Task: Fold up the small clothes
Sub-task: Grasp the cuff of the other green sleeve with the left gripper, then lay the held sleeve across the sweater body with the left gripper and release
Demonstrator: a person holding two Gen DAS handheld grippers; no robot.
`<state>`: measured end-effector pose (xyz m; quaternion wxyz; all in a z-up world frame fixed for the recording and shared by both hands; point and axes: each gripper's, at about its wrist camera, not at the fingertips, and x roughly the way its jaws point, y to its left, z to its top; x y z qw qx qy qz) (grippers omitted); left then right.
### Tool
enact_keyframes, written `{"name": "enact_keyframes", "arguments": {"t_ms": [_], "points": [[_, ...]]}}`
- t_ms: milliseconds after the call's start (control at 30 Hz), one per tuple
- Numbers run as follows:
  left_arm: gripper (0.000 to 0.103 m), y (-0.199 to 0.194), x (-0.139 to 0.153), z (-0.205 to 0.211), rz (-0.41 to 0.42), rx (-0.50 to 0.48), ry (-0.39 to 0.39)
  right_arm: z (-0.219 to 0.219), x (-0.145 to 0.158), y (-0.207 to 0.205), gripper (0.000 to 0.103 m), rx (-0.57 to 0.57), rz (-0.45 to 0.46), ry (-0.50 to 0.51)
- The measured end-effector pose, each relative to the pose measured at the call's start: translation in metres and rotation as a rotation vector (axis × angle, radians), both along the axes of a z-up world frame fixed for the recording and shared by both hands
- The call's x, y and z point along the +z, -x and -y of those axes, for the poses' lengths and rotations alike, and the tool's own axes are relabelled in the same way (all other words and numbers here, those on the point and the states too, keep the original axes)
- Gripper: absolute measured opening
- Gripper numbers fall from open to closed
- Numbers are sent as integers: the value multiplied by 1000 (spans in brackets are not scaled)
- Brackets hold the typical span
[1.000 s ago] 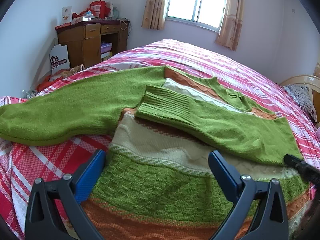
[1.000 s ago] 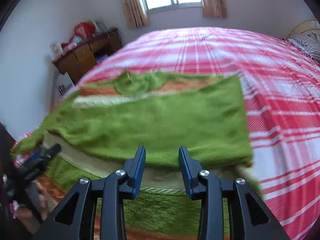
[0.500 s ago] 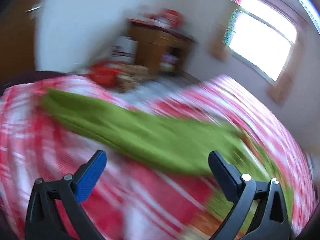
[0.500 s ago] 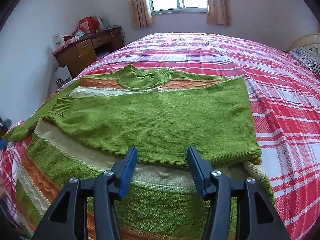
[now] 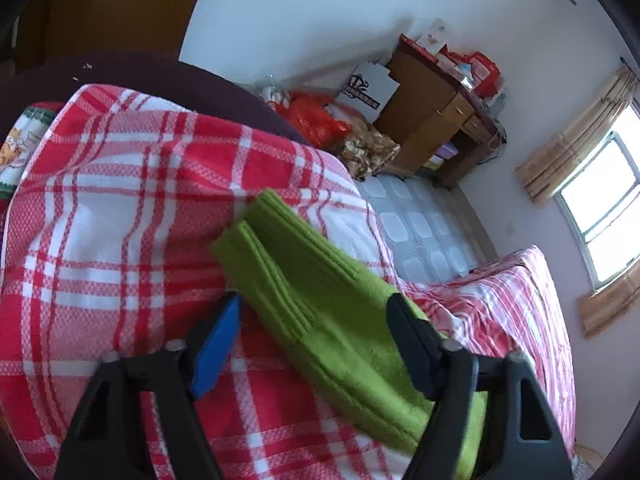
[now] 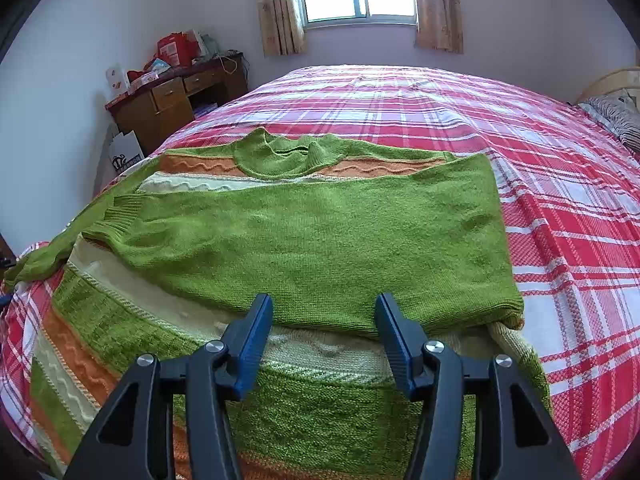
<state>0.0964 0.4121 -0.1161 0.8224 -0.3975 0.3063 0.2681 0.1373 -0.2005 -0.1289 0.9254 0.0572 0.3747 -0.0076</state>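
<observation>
A green sweater (image 6: 304,240) with orange and cream stripes lies flat on the red plaid bed (image 6: 560,200). Its right sleeve is folded across the chest; the collar (image 6: 288,152) is at the far side. The other sleeve (image 5: 320,304) stretches out to the bed's left corner, its ribbed cuff (image 5: 256,224) lying flat. My left gripper (image 5: 316,320) is open, straddling this sleeve just behind the cuff, close above it. My right gripper (image 6: 324,320) is open and empty, hovering over the sweater's lower body near the folded sleeve's edge.
A wooden desk (image 6: 172,96) with red bags on top stands by the left wall, a white paper bag (image 6: 126,154) beside it. Red bags and clutter (image 5: 320,120) lie on the tiled floor beside the bed. A window with curtains (image 6: 356,0) is beyond. A pillow (image 6: 616,116) is at the far right.
My left gripper swung left from over the sweater's hem to the outstretched sleeve's cuff at the bed corner. My right gripper opened wider and stayed over the sweater.
</observation>
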Motion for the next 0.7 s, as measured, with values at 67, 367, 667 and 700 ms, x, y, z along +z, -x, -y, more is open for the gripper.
{"name": "enact_keyframes", "arguments": {"t_ms": [67,367,667,700], "points": [[22,-6,-3,4,-10,-8,-1,0,0,0,55,0,-1,5],[7,-2,16,19,14,-27,-137,-2,0,1,56,0,0,10],[7,-24,107,174,228,-427,-455,-2,0,2,56,-1,4,4],[7,-25,114,209,261,-515,-484,-2,0,2,56,0,6,1]]}}
